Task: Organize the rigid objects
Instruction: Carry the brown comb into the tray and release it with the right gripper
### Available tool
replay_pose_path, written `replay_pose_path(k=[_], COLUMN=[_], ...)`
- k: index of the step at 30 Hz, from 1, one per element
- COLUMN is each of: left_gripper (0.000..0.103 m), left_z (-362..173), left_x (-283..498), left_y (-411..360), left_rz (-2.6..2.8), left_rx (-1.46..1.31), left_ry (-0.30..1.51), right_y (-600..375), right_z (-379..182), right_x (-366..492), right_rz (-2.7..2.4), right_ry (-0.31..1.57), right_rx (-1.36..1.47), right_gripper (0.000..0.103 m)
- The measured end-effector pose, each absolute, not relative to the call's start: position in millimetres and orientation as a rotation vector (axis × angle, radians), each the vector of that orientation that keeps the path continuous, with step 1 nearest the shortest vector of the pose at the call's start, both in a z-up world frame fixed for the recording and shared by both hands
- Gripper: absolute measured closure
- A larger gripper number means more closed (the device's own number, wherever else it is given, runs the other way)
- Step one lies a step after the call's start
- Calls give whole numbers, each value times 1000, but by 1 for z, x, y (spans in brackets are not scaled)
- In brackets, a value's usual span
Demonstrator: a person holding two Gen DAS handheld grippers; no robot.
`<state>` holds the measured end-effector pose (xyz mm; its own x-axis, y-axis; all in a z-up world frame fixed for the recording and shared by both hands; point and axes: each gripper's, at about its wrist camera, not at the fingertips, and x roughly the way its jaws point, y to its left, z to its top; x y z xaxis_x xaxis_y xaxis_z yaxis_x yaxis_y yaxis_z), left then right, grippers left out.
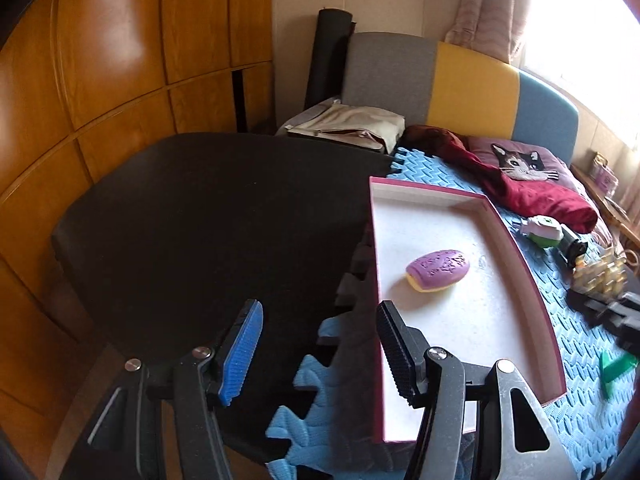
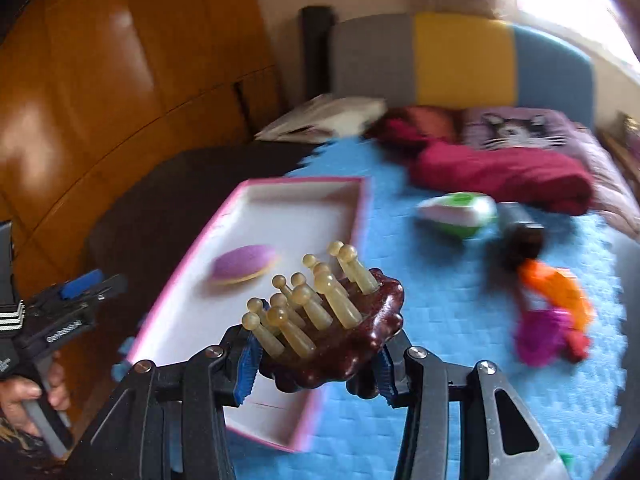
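Note:
A shallow white tray with a pink rim [image 1: 516,240] [image 2: 356,216] lies on the blue foam mat. A purple and yellow oval soap [image 1: 437,270] [image 2: 245,267] lies in it. My right gripper [image 2: 316,364] is shut on a dark brown massager with cream pegs [image 2: 340,320], held above the tray's near right corner. My left gripper [image 1: 320,352] is open and empty, left of the tray over the black mat; it also shows in the right wrist view [image 2: 80,288].
On the blue mat [image 2: 460,340] right of the tray lie a white and green gadget [image 2: 460,212] [image 1: 542,230], a black cylinder [image 2: 520,236], orange and magenta toys [image 2: 552,312] and a green piece [image 1: 616,372]. Red cloth [image 2: 500,176] and cat pillow lie behind.

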<state>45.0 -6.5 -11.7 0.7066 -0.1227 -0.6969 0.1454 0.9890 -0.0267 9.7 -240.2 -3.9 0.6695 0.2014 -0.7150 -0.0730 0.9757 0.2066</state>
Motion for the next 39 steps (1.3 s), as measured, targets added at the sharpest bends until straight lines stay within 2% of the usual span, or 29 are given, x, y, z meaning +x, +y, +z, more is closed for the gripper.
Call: replay_pose_path(k=[8,12,15,17,19,28,39], left_gripper=[41,39,38,38,35,28,26], left_z=[-16,-20,-22,-22,-21,-16,-3], left_x=[48,49,48,49,48,43,30], left_y=[10,17,19,18,18,13,-3], left_rz=[-119,-108,-101,-103,-105,-119,-160], left_rx=[-2,-11,-3,-5,-9,1,40], left_ry=[779,792,789,787,784,769,730], right_y=[-163,-149,-149,-150,-153,-171,-208], right_z=[-42,-64,-64,-63,-59,-40,-17], right_x=[62,75,70,69,60,44,22], right_rz=[283,293,302,305,309,257,150], right_ry=[960,1008,992,981,955,880,799], right_rx=[131,162,182,189,200,212,208], right_gripper=[55,52,46,39,37,36,36])
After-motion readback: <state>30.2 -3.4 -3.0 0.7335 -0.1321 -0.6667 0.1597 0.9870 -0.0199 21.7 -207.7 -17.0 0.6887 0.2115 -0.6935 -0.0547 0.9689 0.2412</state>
